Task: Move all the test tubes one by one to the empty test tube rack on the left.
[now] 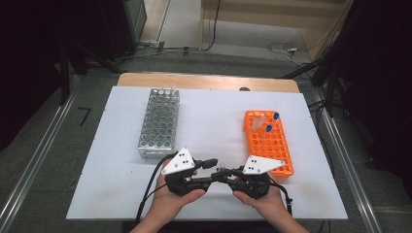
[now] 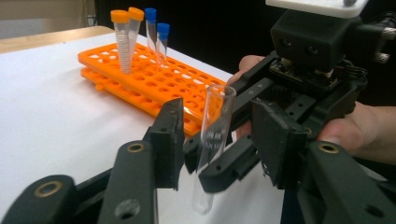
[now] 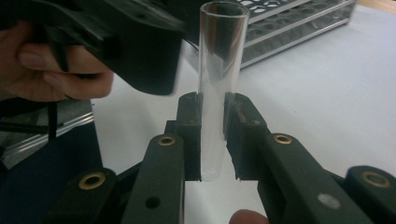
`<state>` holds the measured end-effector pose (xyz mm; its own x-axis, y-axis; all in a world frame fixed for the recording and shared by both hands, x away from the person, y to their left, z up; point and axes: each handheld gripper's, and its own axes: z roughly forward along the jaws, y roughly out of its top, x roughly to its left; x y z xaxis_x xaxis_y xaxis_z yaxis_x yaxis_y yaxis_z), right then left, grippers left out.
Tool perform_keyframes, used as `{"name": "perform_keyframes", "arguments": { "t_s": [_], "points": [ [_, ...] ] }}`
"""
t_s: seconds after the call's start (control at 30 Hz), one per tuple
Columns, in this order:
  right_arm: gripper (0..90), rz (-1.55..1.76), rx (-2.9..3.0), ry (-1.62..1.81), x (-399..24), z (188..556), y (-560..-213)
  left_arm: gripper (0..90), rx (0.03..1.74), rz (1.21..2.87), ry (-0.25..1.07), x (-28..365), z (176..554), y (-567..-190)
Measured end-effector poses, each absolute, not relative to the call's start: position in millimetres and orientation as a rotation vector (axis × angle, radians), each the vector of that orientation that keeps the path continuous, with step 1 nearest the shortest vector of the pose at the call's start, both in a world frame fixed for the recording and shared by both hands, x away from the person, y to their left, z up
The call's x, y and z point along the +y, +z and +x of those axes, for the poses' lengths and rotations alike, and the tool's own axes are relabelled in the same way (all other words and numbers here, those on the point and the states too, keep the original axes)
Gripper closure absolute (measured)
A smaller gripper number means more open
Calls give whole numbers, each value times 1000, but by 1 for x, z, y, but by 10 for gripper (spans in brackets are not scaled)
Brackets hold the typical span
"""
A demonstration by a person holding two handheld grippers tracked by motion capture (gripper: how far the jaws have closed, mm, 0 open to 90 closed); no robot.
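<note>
A clear glass tube (image 3: 218, 93) stands upright and open at the top, clenched between the two jaws of the right gripper (image 3: 214, 140) near the front edge of the white table (image 1: 214, 121); in the high view the tube is too small to make out well. The left gripper (image 2: 219, 140) faces it with its jaws spread wide on both sides of the tube, grasping nothing. Beyond are an orange rack (image 1: 268, 143) with a few capped tubes (image 2: 122, 39) and a metal rack (image 1: 159, 124), which the right gripper view cuts off at the top.

White table (image 1: 214, 131), metal rack (image 1: 159, 123), orange rack (image 1: 268, 142)
</note>
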<state>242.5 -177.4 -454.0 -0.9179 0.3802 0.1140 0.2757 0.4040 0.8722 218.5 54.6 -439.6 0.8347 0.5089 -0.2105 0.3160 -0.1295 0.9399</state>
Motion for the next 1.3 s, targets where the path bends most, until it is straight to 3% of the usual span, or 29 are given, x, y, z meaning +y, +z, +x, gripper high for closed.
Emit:
{"name": "perform_keyframes", "arguments": {
  "t_s": [0.33,0.77,1.3],
  "points": [
    [741,551,2577,1562,-172,237,-454,743,604,1755,185,51,218,-441],
    [732,551,2587,1563,-174,237,-453,764,576,1770,217,50,217,-439],
    [412,630,2500,1546,-215,244,-447,765,659,1724,297,80,236,-425]
  ]
}}
